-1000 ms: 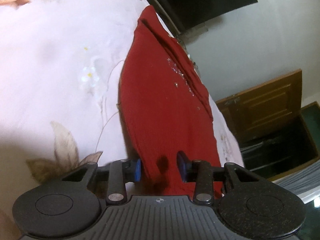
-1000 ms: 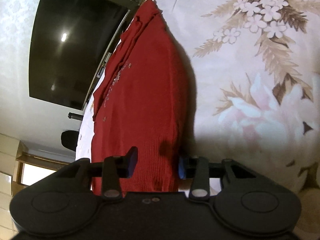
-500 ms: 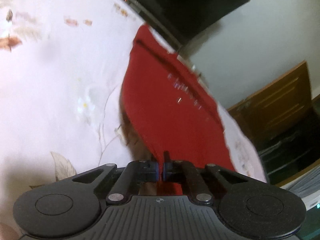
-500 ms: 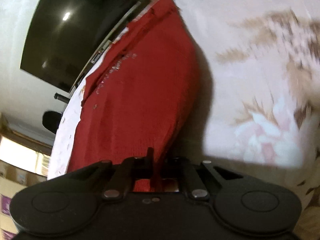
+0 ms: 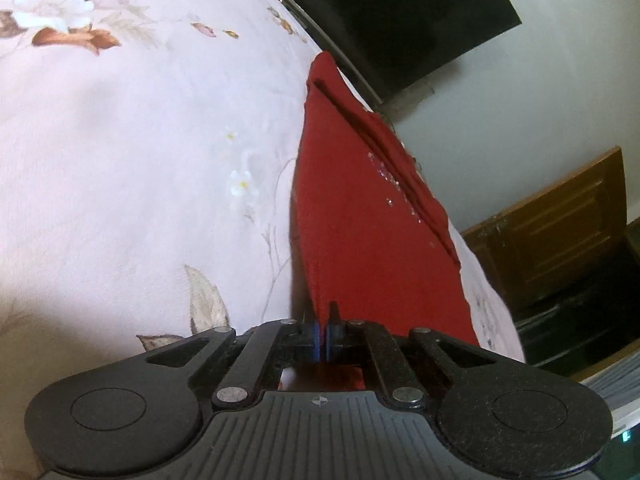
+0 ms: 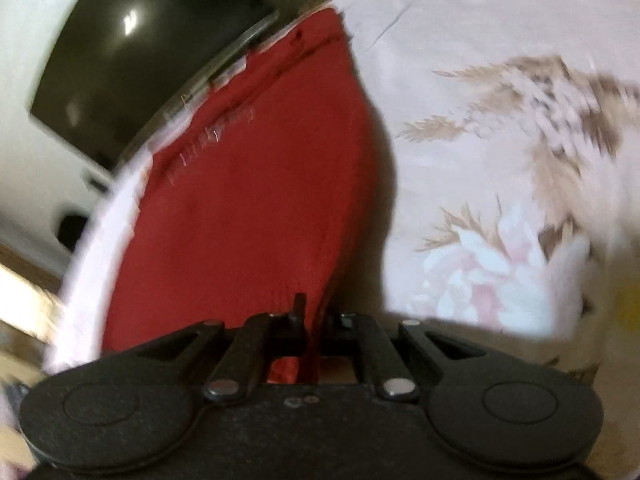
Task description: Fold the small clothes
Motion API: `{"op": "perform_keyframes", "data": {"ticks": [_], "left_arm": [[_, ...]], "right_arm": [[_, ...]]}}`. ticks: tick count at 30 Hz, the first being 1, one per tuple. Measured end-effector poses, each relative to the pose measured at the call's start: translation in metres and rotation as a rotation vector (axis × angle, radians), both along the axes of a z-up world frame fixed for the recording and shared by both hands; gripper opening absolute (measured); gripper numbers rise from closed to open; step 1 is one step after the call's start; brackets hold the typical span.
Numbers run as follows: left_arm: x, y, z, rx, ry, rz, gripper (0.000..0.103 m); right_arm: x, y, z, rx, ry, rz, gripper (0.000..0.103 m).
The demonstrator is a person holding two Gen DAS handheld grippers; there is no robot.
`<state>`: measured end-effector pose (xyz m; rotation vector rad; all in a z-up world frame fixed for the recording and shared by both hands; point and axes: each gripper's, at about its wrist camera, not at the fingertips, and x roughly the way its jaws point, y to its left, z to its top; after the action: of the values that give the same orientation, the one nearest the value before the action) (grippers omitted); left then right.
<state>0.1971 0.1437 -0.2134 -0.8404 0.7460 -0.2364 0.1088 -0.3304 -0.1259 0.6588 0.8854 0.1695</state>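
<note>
garment: red knit, lying lengthwise on floral bed sheet, far end near a dark screen.
left tool: jaws pinched together on near hem, left corner.
right tool: jaws closed on near hem, right corner; view blurred.
step: both near corners gripped, fold likely starting.
next move: lift both corners evenly, carry them toward far end, keep hem taut and level, lay down aligned.
</note>
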Motion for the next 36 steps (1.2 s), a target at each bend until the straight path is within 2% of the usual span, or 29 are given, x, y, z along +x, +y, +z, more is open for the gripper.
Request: {"op": "perform_keyframes", "data": {"ticks": [7, 10, 15, 22, 27, 31, 36], "left_arm": [[-0.007, 0.007, 0.004, -0.054, -0.035, 0.018, 0.003], [-0.004, 0.004, 0.021, -0.069, -0.089, 0.029, 0.003], [0.018, 0.009, 0.067, -0.078, -0.201, 0.015, 0.003], [0.097, 0.002, 0.135, -0.004, -0.32, -0.036, 0.003], [0.159, 0.006, 0.166, 0.039, -0.344, -0.036, 0.003], [0.219, 0.001, 0.172, 0.071, -0.327, -0.025, 0.003], [0.297, -0.006, 0.156, 0.105, -0.283, -0.028, 0.003]], "right_arm": [[0.005, 0.007, 0.005, -0.012, -0.03, -0.007, 0.004], [0.003, 0.007, 0.019, -0.043, -0.075, 0.01, 0.004], [0.013, 0.015, 0.06, -0.112, -0.178, 0.053, 0.004], [0.074, 0.01, 0.124, -0.196, -0.326, 0.085, 0.004], [0.135, 0.005, 0.16, -0.204, -0.394, 0.078, 0.004], [0.19, 0.003, 0.162, -0.208, -0.402, 0.088, 0.004], [0.264, -0.006, 0.14, -0.176, -0.353, 0.091, 0.004]]}}
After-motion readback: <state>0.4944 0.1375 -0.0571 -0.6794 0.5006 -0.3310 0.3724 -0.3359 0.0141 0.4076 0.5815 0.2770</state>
